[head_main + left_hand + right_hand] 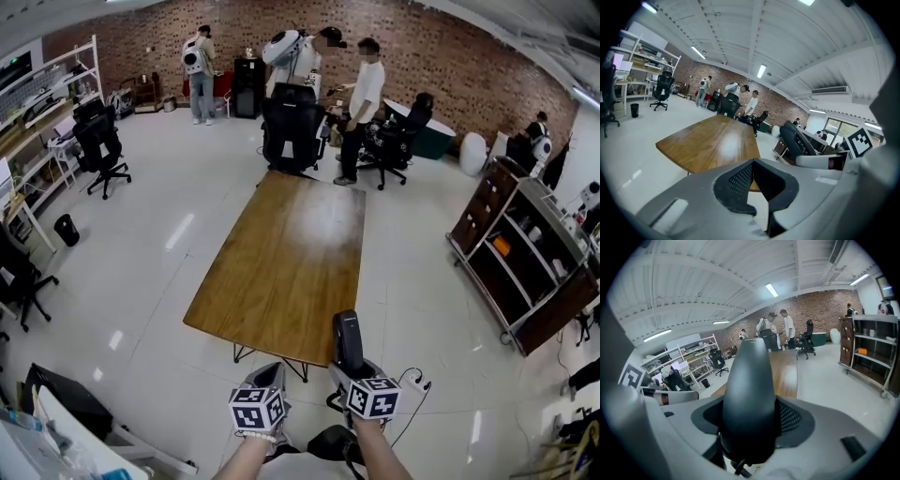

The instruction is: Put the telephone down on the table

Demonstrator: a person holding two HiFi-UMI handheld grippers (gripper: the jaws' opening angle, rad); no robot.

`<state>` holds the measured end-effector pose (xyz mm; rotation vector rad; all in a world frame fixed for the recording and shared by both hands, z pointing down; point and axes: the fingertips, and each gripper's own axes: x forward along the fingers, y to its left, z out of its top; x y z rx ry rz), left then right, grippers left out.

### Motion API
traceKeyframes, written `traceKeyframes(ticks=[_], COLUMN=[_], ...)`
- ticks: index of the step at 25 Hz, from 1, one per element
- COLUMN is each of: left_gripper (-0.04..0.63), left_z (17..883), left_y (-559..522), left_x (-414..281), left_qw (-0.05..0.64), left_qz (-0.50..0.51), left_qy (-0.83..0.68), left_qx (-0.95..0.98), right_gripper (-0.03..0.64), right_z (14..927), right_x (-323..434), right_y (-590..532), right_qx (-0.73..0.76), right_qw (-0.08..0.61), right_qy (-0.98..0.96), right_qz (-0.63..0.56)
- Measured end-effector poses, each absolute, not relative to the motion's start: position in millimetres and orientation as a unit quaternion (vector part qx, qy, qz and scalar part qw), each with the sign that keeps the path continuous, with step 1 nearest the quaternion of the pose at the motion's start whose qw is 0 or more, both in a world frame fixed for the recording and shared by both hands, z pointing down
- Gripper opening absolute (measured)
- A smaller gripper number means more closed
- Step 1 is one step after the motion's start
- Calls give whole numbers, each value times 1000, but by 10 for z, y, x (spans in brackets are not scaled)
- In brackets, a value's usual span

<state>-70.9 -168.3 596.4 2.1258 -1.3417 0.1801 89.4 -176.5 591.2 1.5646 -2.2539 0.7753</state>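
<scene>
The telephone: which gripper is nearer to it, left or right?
Right. The right gripper grips the telephone between its jaws; the left gripper is beside it at the left, empty, not touching the telephone.

The wooden table (281,262) is glossy, the plastic telephone (749,390) smooth.

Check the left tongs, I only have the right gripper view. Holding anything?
Observer: No. The left tongs are shut, nothing between them.
Operator: How far along am I?
Observer: Head view puts the telephone at the near right corner of the table; over it or short, can't tell.
Operator: Landing area?
Observer: The whole tabletop shows bare wood, nothing on it.
</scene>
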Motion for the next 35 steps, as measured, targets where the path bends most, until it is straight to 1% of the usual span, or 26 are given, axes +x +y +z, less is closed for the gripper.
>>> traceKeyframes(ticks=[9,18,29,35], left_gripper=[-12,-12,-12,-12], left_z=[6069,6043,6219,6377], left_y=[-1880,-2397,-2912,-3095], left_x=[-667,-776,-846,-836], left_qw=[320,309,310,325], left_qz=[73,73,99,110], left_qy=[-507,-530,-548,-553], left_qx=[797,787,770,759], right_gripper=[299,299,299,299], right_z=[5970,6155,6734,7094], right_x=[826,726,753,758], right_y=[-2040,-2773,-3715,-4013], right_qx=[529,513,514,520], right_qw=[156,174,224,262], right_qy=[-787,-797,-778,-760], right_qz=[275,268,283,288])
